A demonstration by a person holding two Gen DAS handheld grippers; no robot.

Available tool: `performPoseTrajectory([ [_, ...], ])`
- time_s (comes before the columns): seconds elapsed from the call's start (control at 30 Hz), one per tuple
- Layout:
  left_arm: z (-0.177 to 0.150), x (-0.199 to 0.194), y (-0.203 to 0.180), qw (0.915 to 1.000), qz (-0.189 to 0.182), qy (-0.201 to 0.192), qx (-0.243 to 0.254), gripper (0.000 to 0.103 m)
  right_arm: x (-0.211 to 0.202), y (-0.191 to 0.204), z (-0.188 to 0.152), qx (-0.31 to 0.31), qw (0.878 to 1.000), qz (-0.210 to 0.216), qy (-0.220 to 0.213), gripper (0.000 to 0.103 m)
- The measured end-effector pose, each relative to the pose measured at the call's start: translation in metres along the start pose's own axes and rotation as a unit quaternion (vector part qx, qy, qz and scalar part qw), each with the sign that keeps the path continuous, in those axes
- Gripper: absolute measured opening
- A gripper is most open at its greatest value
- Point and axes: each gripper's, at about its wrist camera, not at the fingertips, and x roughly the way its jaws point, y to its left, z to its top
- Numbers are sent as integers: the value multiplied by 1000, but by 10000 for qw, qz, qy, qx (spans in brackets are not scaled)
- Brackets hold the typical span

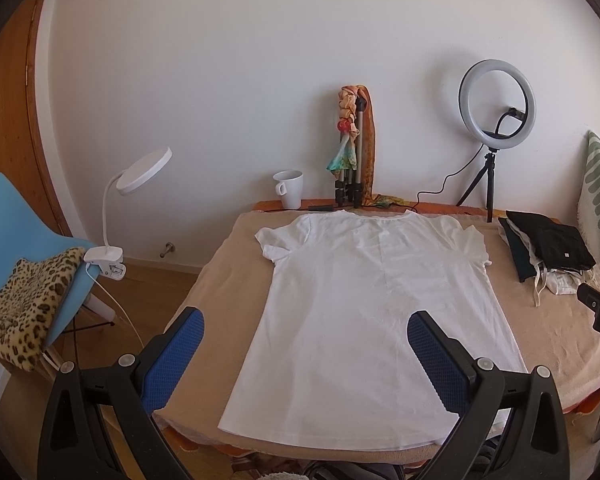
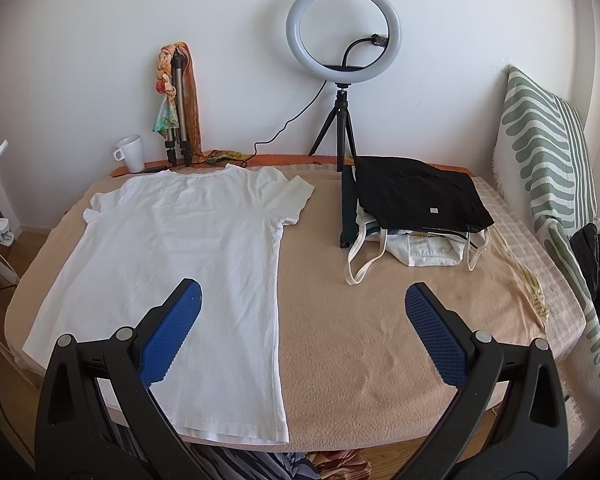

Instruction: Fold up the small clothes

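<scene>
Two grippers, both spread wide and holding nothing: left gripper (image 1: 306, 338) low in the frame over the hem end of the white T-shirt (image 1: 364, 312), right gripper (image 2: 302, 312) low centre, straddling the shirt's right edge and bare beige blanket (image 2: 380, 320). T-shirt flat and smoothed out, collar toward the wall at upper centre, sleeves out to either side, hem nearest the cameras; probably laid so for a first fold not yet begun. Pile of dark and pale clothes (image 2: 412, 208) at centre right, apart from the shirt, likely waiting their turn. White mug (image 2: 130, 153), ring light (image 2: 343, 28) and folded tripod (image 2: 178, 112) back along the wall, clear of the working area.
</scene>
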Motion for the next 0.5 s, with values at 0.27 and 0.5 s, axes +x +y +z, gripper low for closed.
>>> performPoseTrajectory([
  [0.27, -6, 13, 28, 9996, 172, 158, -147, 103, 7, 14, 11, -50, 10000, -83, -13, 103],
  [0.5, -14, 26, 56, 9983, 260, 301, -421, 102, 19, 33, 21, -85, 10000, 34, 24, 103],
])
